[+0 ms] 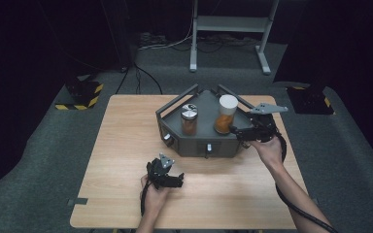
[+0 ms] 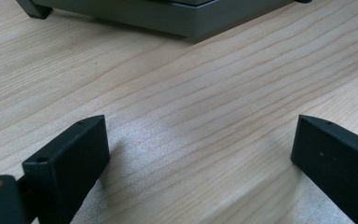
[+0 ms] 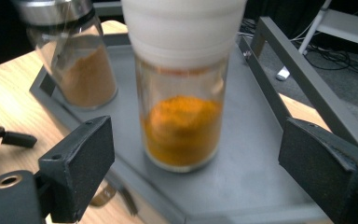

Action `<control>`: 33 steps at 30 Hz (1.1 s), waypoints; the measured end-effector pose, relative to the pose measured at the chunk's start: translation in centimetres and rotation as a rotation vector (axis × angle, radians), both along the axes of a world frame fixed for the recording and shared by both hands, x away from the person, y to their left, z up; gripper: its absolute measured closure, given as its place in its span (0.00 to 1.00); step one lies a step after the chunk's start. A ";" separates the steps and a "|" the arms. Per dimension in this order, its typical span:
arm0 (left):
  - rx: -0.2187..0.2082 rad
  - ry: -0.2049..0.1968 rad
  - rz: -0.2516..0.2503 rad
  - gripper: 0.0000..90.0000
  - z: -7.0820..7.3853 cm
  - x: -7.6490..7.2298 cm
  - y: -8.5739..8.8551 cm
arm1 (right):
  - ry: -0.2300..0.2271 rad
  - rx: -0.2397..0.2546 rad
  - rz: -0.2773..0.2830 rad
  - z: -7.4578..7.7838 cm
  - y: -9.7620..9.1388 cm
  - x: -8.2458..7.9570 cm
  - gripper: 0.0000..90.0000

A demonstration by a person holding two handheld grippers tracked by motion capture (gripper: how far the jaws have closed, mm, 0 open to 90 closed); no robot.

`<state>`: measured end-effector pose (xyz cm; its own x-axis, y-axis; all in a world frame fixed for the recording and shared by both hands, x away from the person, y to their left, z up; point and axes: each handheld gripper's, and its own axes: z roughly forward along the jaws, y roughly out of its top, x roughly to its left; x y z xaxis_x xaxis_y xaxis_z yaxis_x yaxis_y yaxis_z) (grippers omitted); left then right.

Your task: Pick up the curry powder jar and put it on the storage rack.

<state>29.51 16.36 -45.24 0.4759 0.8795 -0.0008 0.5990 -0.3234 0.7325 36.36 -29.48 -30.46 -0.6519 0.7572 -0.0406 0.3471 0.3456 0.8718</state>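
A grey tray (image 1: 201, 145) with raised rails stands on the wooden table (image 1: 126, 145). On it are a white-capped glass jar of orange powder (image 1: 225, 114) and a metal-capped jar of brown powder (image 1: 189, 120). My right gripper (image 1: 237, 132) is open at the tray's right front, its jaws to either side of the white-capped jar (image 3: 184, 93) without touching it. The brown jar (image 3: 70, 56) stands behind and to the left in the right gripper view. My left gripper (image 1: 177, 180) rests low on the table in front of the tray, open and empty, with the tray's base (image 2: 168, 18) ahead.
The tray's rail (image 3: 303, 79) runs close beside the right jaw. A small knob (image 1: 209, 147) sits on the tray's front wall. Beyond the table are dark carpet, cables and a white desk frame (image 1: 230, 29). Bare wood (image 2: 191, 107) lies between the left jaws.
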 end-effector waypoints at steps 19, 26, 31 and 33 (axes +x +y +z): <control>-0.001 -0.001 0.000 0.05 0.0 0.0 0.0 | 0.059 -0.014 -0.086 -5.9 -3.2 -4.9 0.14; -0.001 -0.001 0.000 0.05 0.0 0.0 0.0 | 0.110 -0.040 -0.128 -8.8 -3.0 -4.9 0.14; -0.001 -0.001 0.000 0.05 0.0 0.0 0.0 | 0.135 -0.065 -0.155 -10.6 -2.6 -4.6 0.13; -0.001 -0.001 0.000 0.05 0.0 0.0 0.0 | 0.146 -0.076 -0.164 -11.1 -2.3 -4.5 0.13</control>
<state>29.51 16.36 -45.25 0.4759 0.8795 -0.0010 0.5985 -0.3231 0.7331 31.83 -31.82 -41.59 -0.5235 0.8519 -0.0155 0.5248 0.3368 0.7818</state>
